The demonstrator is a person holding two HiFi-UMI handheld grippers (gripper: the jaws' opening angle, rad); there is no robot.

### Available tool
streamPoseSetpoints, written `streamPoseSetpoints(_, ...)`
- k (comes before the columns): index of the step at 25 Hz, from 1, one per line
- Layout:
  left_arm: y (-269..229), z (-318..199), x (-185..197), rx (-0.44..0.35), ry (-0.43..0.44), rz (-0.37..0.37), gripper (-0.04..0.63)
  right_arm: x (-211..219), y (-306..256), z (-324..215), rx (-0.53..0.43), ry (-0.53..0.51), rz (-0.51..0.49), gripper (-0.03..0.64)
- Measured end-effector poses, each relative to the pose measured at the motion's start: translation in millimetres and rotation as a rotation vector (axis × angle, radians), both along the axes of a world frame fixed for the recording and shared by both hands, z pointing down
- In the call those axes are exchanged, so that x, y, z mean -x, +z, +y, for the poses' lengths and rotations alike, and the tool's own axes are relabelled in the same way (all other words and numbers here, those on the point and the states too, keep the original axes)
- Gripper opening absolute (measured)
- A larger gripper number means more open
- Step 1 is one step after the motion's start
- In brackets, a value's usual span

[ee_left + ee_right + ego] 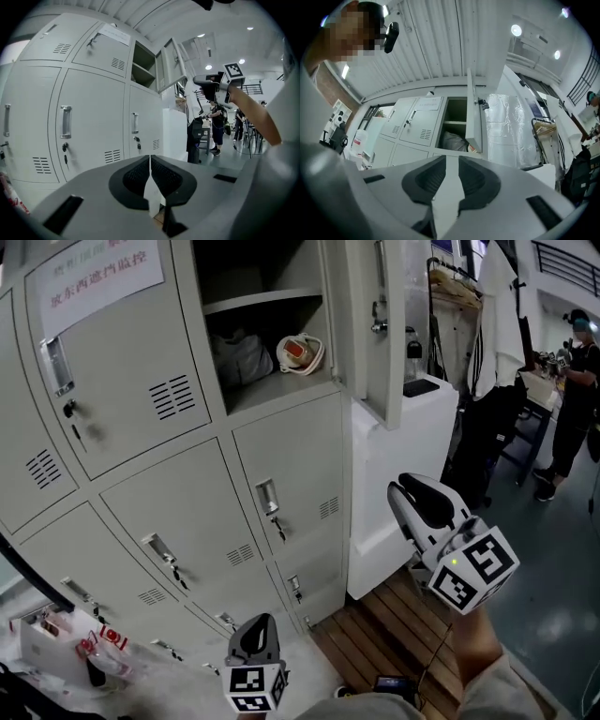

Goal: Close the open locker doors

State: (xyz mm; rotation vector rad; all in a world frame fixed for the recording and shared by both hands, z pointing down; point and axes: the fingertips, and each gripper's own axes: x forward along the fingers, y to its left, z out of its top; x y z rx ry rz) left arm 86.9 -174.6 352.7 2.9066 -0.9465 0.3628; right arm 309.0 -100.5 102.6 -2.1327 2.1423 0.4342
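Lowest in the head view and closest to the lens, the left gripper (259, 626) has its jaws pressed together on nothing. The right gripper (412, 488), at the middle right, has its jaws a little apart and is also empty. One open locker door (375, 324) hangs at the upper right, well apart from both. I think a push on its thin edge may slip off, or the door may spring back without latching. A grey bag (239, 357) and a white-red object (300, 352) lie near the shelf front and could block it. Just beside the door a bottle (413, 351) stands on a white cabinet (412, 456), easy to knock.
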Motion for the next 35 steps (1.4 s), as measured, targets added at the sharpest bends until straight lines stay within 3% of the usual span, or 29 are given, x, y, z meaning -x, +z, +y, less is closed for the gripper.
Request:
streamPoseSetpoints(10, -6.8, 2.1, -60.6, -0.055, -0.039, 0.013, 0.014, -47.1, -41.8, -10.5, -0.081, -0.138, -0.010, 0.091)
streamPoseSetpoints(28, -0.9, -16.5, -43.6, -0.021, -0.156, 0.008, 0.014, -15.1, -52.8, -50.9, -0.097, -0.298, 0.037, 0.091)
streamPoseSetpoints(35, 2.8, -23.3, -23.9, -0.023, -0.211, 0.002, 0.014, 8.2, -52.7, -72.0, -0.110, -0.353, -0.005, 0.095)
